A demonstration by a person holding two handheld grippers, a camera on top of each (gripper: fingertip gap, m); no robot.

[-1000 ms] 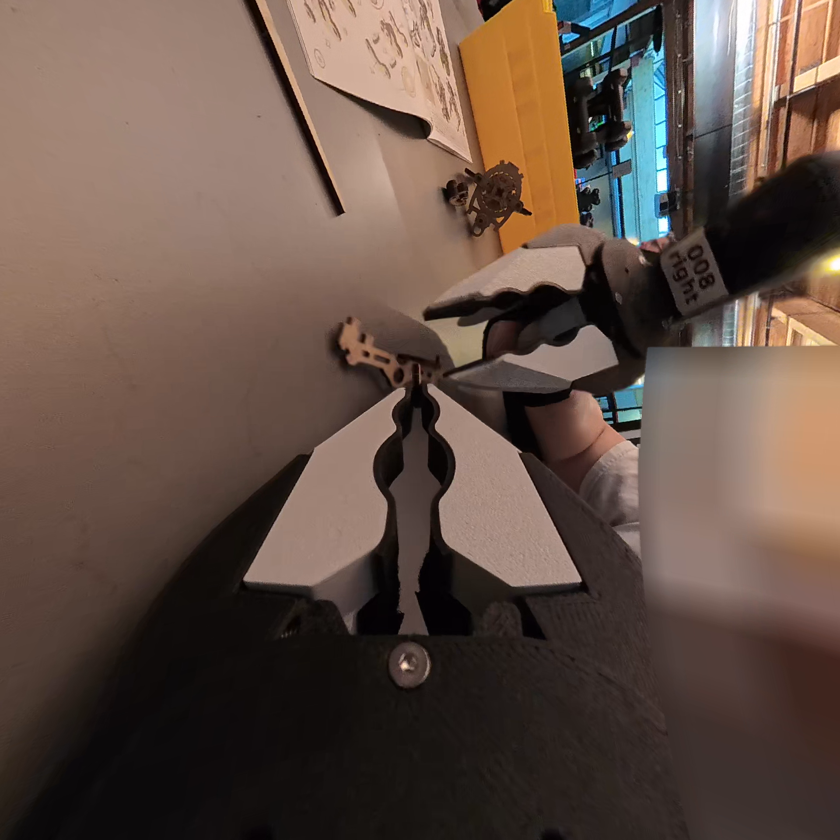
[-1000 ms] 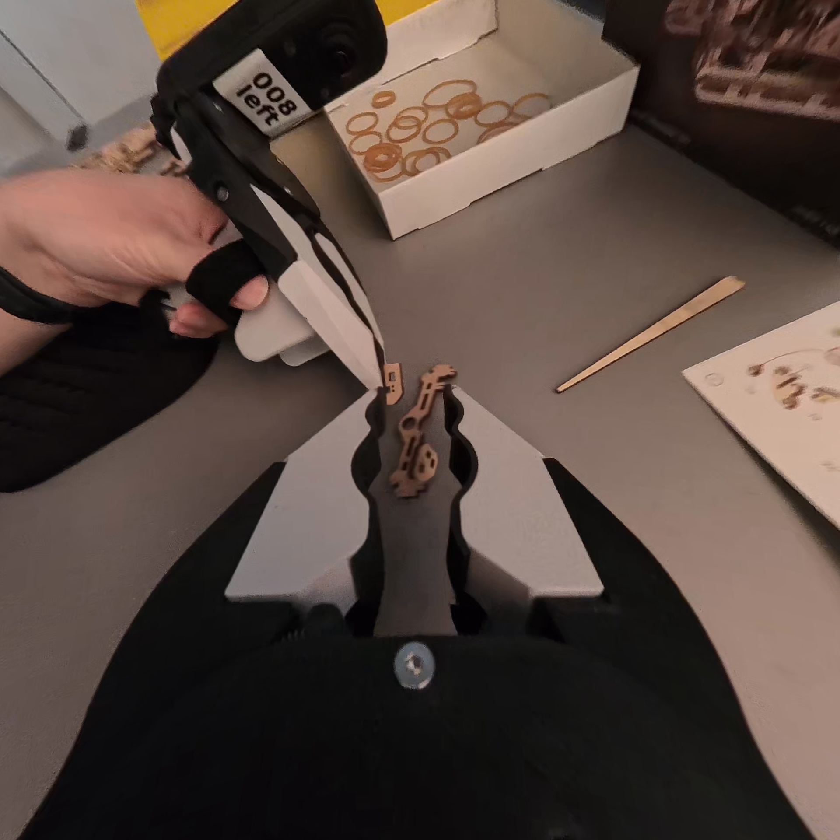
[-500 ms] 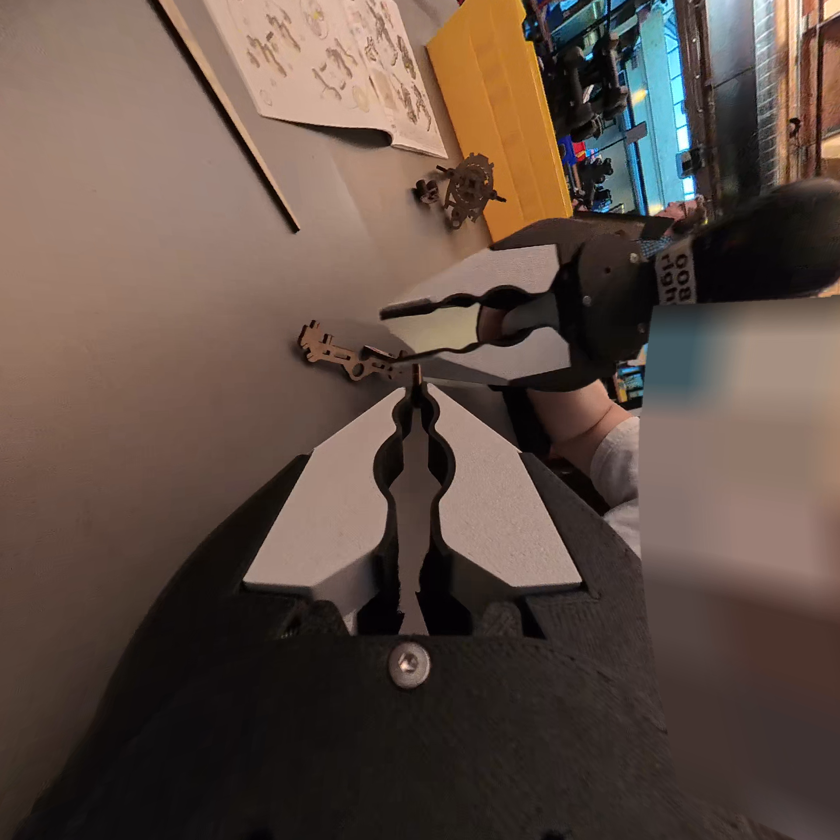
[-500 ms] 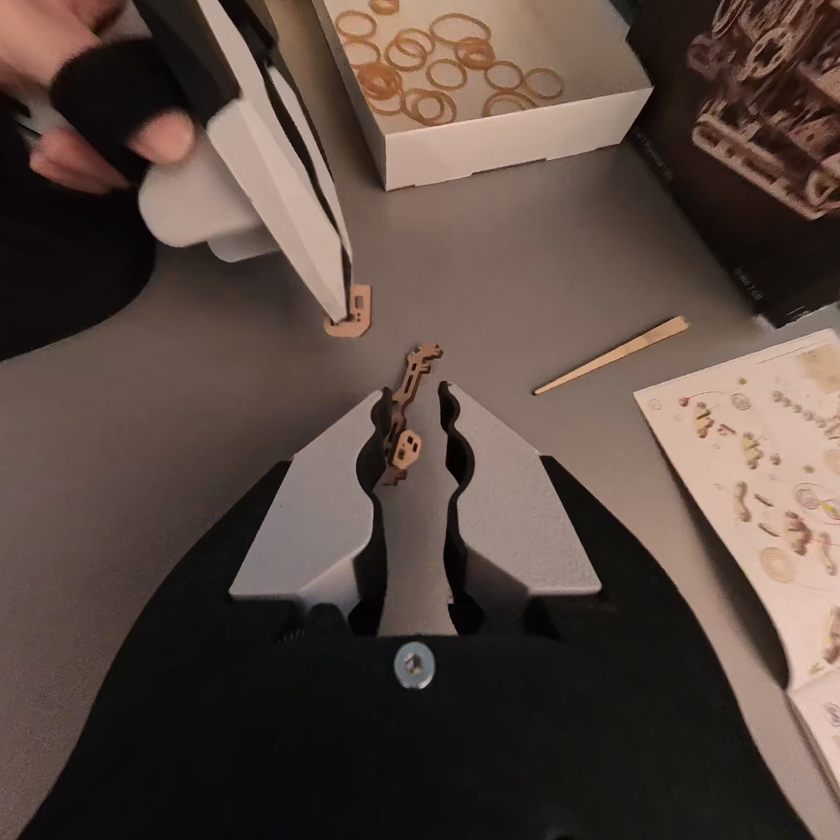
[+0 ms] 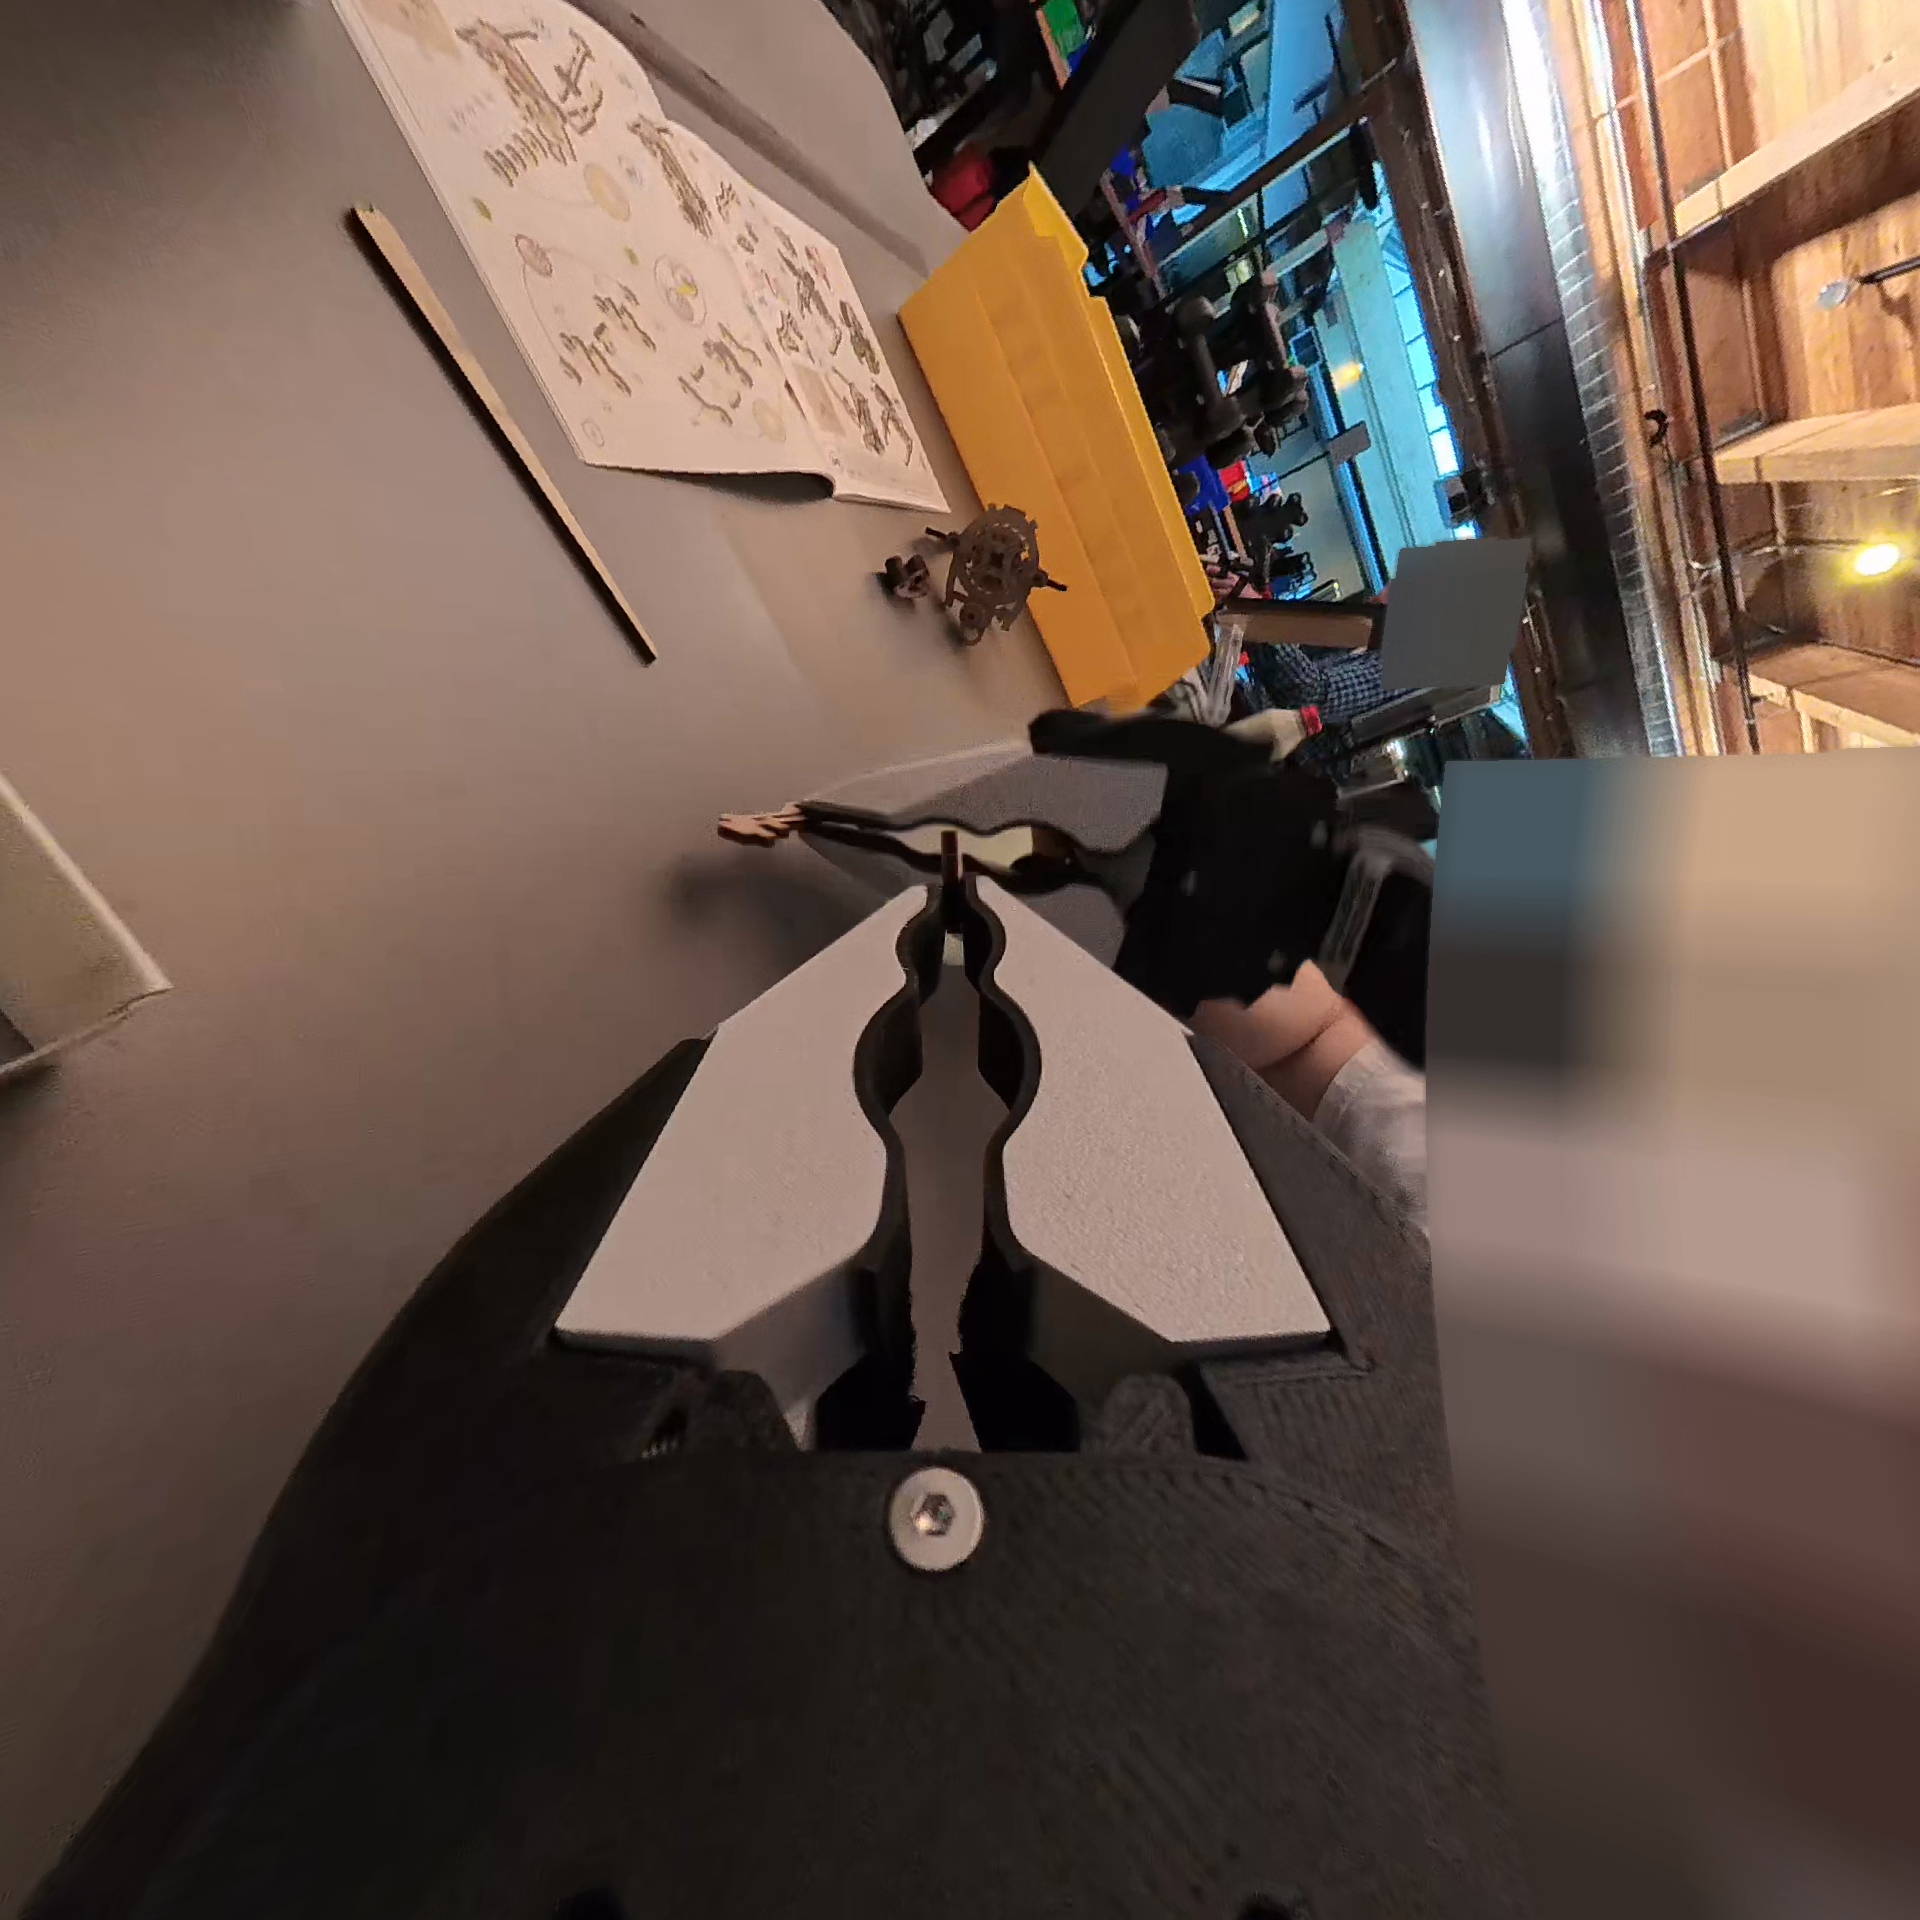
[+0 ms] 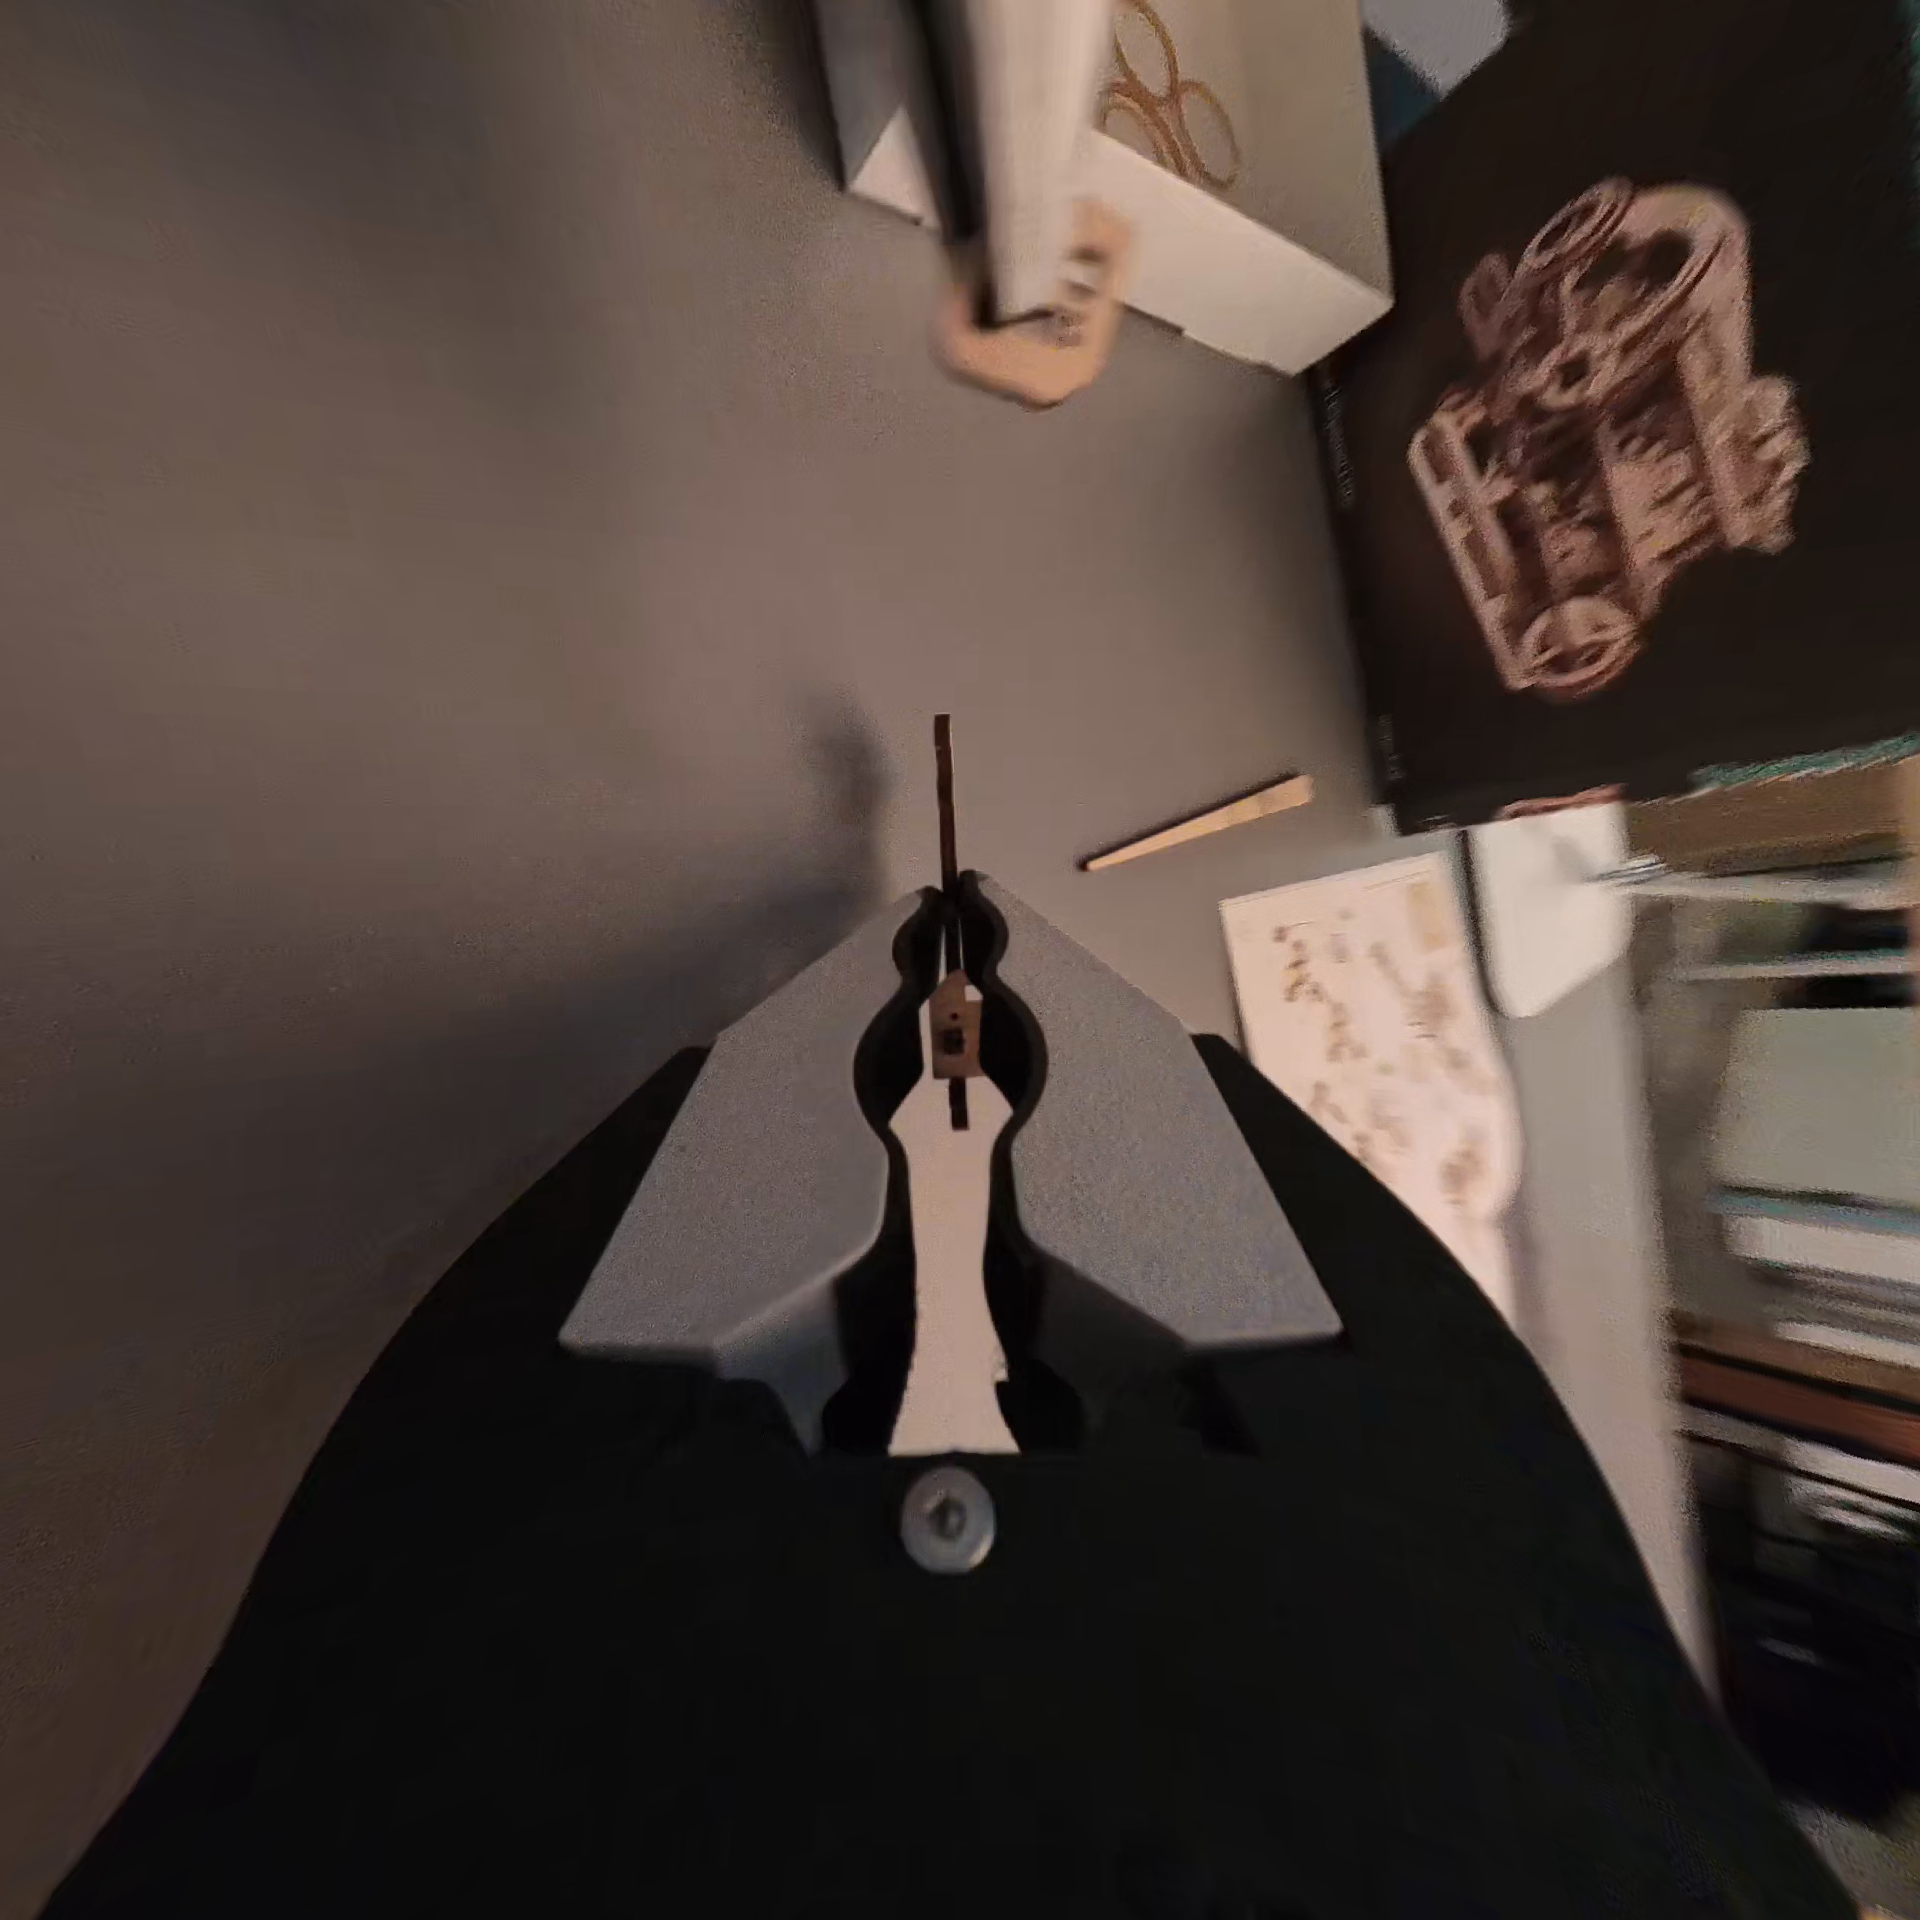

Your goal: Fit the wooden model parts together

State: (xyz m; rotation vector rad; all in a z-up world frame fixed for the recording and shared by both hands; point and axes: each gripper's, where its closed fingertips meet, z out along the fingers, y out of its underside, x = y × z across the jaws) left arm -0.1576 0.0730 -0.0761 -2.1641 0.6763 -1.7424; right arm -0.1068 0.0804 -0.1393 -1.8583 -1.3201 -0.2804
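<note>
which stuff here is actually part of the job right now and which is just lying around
In use:
- left gripper, shut on small wooden piece
- right gripper, shut on long slotted strip

Lying about:
- instruction booklet
- wooden stick
- yellow bin
- gear assembly
- box of rubber bands
- dark kit box

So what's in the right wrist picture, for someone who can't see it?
The right hand-held gripper is shut on a long thin wooden piece, seen edge-on above a grey table. Farther off, blurred, the left hand-held gripper holds a small flat wooden piece. A wooden stick, a picture booklet and a dark box lie to the right.
</note>
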